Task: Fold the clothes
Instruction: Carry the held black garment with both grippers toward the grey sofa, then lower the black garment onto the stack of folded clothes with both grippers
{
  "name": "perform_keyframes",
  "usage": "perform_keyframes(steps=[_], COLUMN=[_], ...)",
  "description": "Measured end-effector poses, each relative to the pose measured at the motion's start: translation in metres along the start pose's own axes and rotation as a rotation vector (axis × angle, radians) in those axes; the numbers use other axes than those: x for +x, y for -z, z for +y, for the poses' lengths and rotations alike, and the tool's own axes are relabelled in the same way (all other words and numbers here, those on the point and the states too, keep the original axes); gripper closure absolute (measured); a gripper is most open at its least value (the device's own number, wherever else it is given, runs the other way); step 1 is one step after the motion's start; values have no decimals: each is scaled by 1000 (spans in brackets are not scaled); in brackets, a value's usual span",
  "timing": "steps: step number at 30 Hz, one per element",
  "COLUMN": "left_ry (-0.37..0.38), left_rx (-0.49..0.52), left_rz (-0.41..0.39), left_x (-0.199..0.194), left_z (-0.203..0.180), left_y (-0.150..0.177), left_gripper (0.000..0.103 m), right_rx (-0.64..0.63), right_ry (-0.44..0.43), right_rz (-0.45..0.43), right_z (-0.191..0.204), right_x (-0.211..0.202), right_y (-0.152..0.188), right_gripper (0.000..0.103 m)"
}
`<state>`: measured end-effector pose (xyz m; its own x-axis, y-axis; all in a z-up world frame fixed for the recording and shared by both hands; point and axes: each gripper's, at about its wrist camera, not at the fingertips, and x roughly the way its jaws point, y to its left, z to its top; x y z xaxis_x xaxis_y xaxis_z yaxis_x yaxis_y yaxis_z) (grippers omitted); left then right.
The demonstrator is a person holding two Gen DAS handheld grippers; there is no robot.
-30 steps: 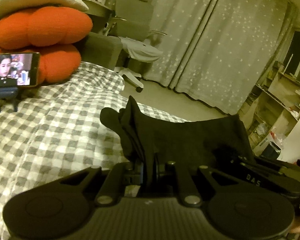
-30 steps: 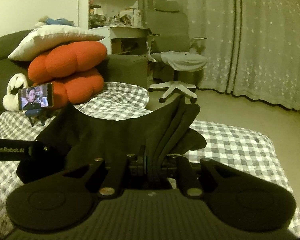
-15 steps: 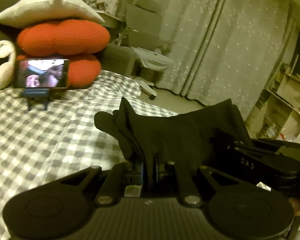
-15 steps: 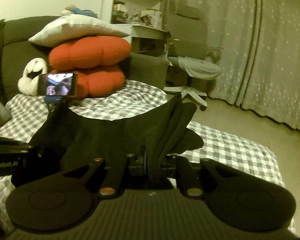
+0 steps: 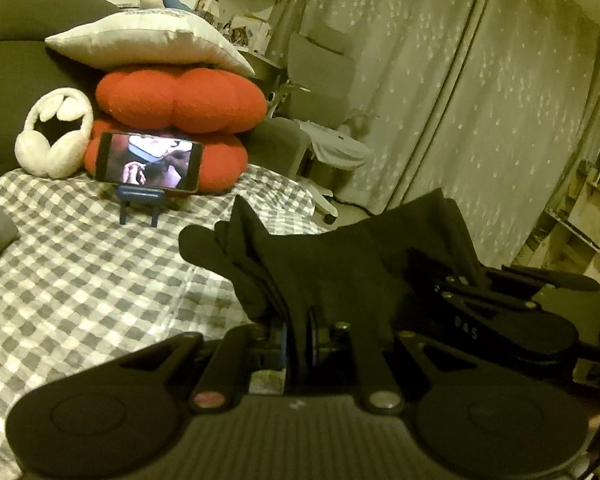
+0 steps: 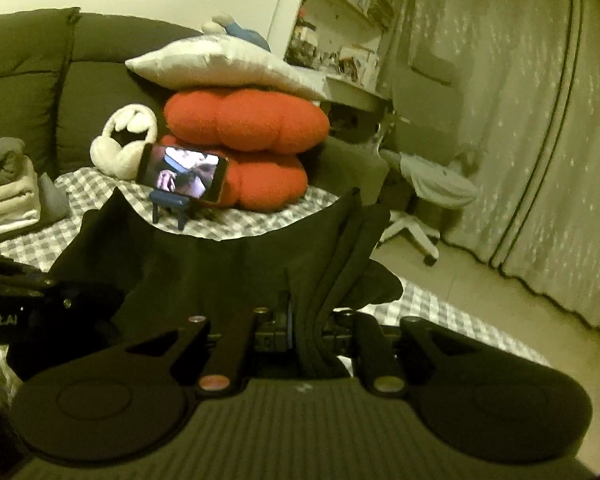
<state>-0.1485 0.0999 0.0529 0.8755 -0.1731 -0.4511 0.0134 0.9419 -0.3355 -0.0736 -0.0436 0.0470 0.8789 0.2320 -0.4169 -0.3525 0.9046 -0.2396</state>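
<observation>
A black garment hangs stretched between my two grippers above the grey-and-white checked bed. My left gripper is shut on a bunched corner of it, and folds stick up past the jaws. In the right wrist view the same black garment spreads to the left, with my right gripper shut on its other bunched corner. The right gripper's body shows at the right of the left wrist view. The left gripper's body shows at the left edge of the right wrist view.
At the head of the bed a phone on a blue stand plays video in front of red cushions, a white pillow and a white plush. Folded clothes are stacked at the left. An office chair and curtains stand beyond.
Both grippers have swung with the garment toward the head of the bed. The cushions and phone slid toward the middle of both views, and the folded stack came into the right wrist view.
</observation>
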Motion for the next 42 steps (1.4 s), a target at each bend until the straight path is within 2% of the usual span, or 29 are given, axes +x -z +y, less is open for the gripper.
perform_keyframes(steps=[4,9,18,26,31,37,42], left_ry=[12,-15,-87,-221,-321,-416,-488], left_rx=[-16,-44,-137,-219,-283,-394,-463], left_rz=[0,-14,-127,-258,-333,-384,-389], left_x=[-10,-23,-65,-112,-142,-170,-178], left_z=[11,29,81,133,173,222,256], left_y=[-1,-6,-35,-64,-76,-81,-78], left_gripper=[93,93,93,93,93,94,94], right_rx=[4,5,-26,-68,-56,-30,-12], right_ry=[0,-25,-131,-289,-436,-623,-752], right_rz=[1,-24,-106,-180,-203,-161,-89], right_z=[7,24,65,127,168,214,248], right_x=[0,-2,15,40,54,82,106], right_y=[-6,-19,-72,-133,-167,-194,-205], right_gripper=[90,90,90,91,91,91,91])
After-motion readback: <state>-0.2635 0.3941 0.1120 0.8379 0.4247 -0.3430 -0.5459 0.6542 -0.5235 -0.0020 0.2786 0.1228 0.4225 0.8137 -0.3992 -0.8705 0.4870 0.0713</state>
